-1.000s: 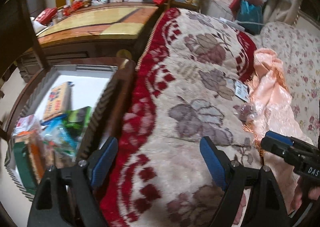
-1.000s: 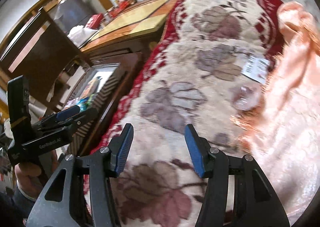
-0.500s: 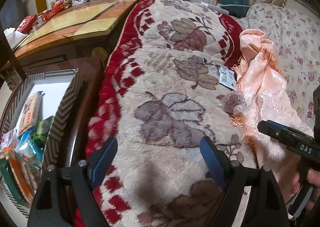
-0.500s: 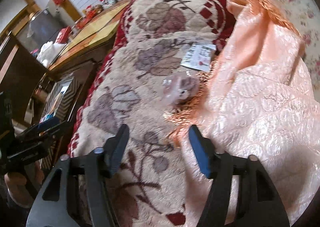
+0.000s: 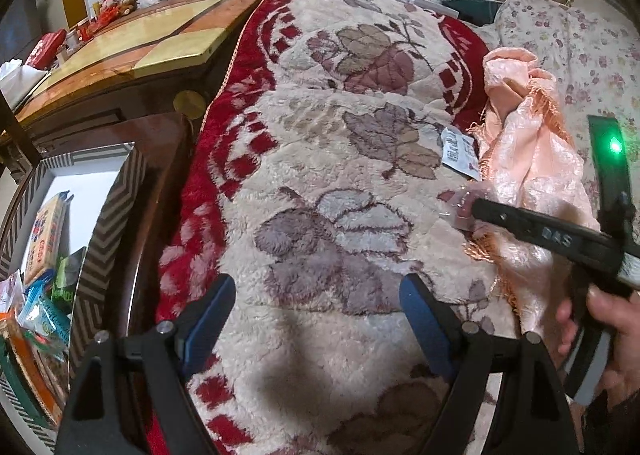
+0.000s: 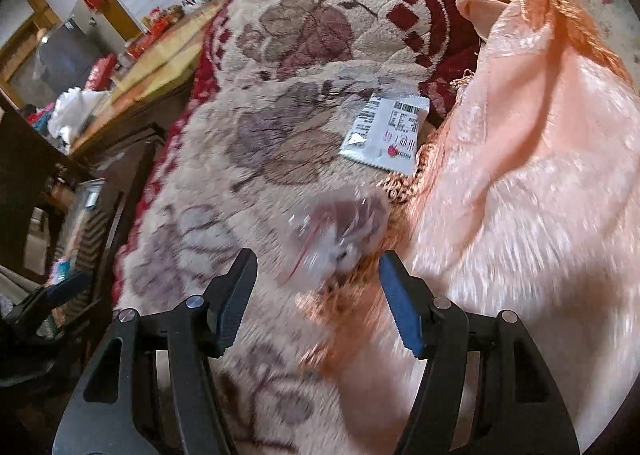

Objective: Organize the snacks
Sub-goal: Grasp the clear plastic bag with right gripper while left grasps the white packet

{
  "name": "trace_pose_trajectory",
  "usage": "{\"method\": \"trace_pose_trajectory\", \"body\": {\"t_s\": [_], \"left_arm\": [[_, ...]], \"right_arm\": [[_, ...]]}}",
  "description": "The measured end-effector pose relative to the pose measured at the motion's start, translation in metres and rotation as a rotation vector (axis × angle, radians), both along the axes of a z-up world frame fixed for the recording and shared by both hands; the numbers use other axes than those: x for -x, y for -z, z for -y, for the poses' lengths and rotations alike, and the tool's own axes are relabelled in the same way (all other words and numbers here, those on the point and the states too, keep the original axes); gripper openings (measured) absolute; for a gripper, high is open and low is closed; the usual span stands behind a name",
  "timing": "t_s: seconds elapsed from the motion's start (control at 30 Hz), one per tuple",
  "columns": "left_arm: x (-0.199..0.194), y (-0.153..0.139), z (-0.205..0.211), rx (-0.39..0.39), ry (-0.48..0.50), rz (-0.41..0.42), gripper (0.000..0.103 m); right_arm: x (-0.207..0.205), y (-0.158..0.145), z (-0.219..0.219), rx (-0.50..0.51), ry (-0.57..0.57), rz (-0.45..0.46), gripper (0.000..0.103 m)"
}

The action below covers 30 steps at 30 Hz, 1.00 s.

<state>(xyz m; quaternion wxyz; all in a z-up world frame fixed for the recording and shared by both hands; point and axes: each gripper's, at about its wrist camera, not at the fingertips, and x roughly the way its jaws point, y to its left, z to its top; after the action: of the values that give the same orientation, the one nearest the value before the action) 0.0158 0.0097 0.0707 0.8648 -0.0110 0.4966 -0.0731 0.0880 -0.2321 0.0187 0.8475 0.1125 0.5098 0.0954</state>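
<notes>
Right gripper (image 6: 316, 287), jaws wide and empty, has closed in over the last second on the clear packet (image 6: 340, 231), now just ahead at 12 o'clock, so a grab looks next. White sachet (image 6: 386, 135) lies beyond at 1 o'clock. Left gripper (image 5: 316, 311) hangs open, empty. Both snacks rest on the blanket (image 5: 340, 195); basket (image 5: 116, 195) at 9 o'clock; table (image 5: 160, 43) behind.

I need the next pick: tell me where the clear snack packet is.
In the right wrist view the clear snack packet lies on the floral blanket, just ahead of the open right gripper, beside the peach cloth.
</notes>
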Motion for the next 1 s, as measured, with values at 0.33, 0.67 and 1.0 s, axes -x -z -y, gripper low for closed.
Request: {"method": "trace_pose_trajectory", "body": {"t_s": [0.33,0.67,1.0], "left_arm": [[-0.04,0.003,0.028,0.007,0.055,-0.009,0.086],[-0.117,0.012,0.128,0.068,0.167,-0.057,0.086],[-0.172,0.053,0.205,-0.019,0.191,-0.137,0.086]], "right_arm": [[-0.003,0.006,0.001,-0.002,-0.059,0.032,0.038],[0.042,0.007,0.045,-0.146,0.068,-0.003,0.038],[0.044,0.011,0.054,-0.204,0.083,-0.016,0.038]]}}
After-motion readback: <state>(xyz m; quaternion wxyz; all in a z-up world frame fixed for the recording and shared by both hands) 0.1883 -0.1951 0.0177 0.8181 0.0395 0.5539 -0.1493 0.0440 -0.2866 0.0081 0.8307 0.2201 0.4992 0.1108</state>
